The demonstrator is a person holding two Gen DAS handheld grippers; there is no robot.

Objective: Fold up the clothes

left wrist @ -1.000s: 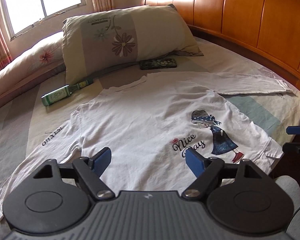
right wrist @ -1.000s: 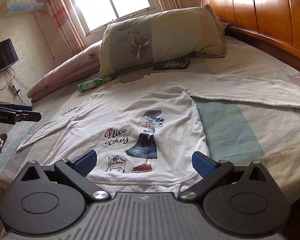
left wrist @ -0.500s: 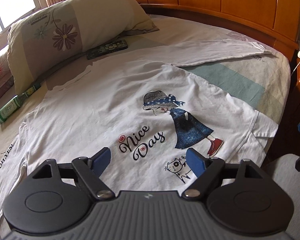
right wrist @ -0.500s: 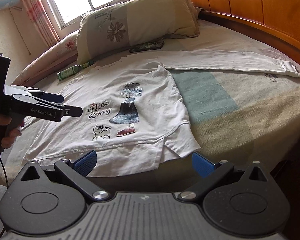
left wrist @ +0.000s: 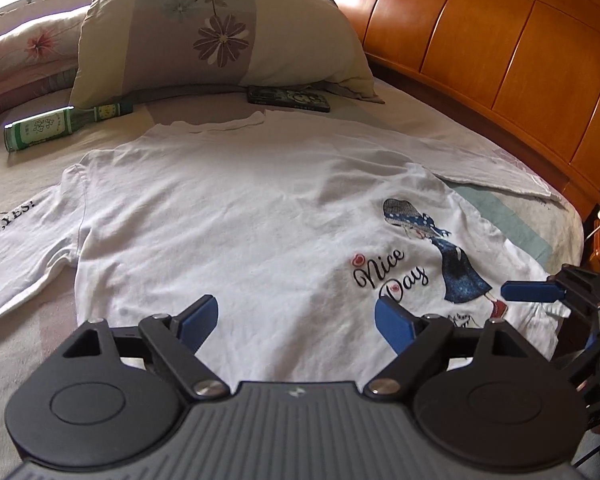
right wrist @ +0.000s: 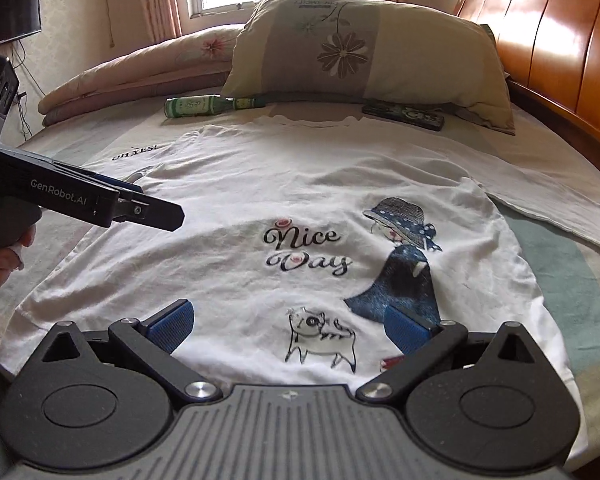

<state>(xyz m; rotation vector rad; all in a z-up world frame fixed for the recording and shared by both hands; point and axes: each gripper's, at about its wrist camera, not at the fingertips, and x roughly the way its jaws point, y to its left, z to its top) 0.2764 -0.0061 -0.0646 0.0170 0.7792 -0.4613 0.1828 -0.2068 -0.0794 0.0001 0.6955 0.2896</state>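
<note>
A white long-sleeved shirt (left wrist: 240,216) (right wrist: 300,200) lies face up and spread flat on the bed, printed with "Nice Day", a girl in a blue dress and a small cat. Both sleeves stretch out sideways. My left gripper (left wrist: 296,322) hovers open over the shirt's lower hem, left of the print, nothing between its blue pads. My right gripper (right wrist: 288,326) stands open over the hem just above the cat drawing, empty too. Each gripper shows at the edge of the other's view, the left one (right wrist: 148,208) held in a hand.
A large flowered pillow (left wrist: 220,36) leans at the head of the bed, with a green bottle (left wrist: 48,128) and a dark flat case (left wrist: 288,99) in front of it. The wooden headboard (left wrist: 500,40) runs along the right. A folded quilt (right wrist: 140,76) lies at the back left.
Both grippers have swung in and come down closer to the shirt's lower hem. The right one moved left from the shirt's corner to over the cat print. The shirt lies as before.
</note>
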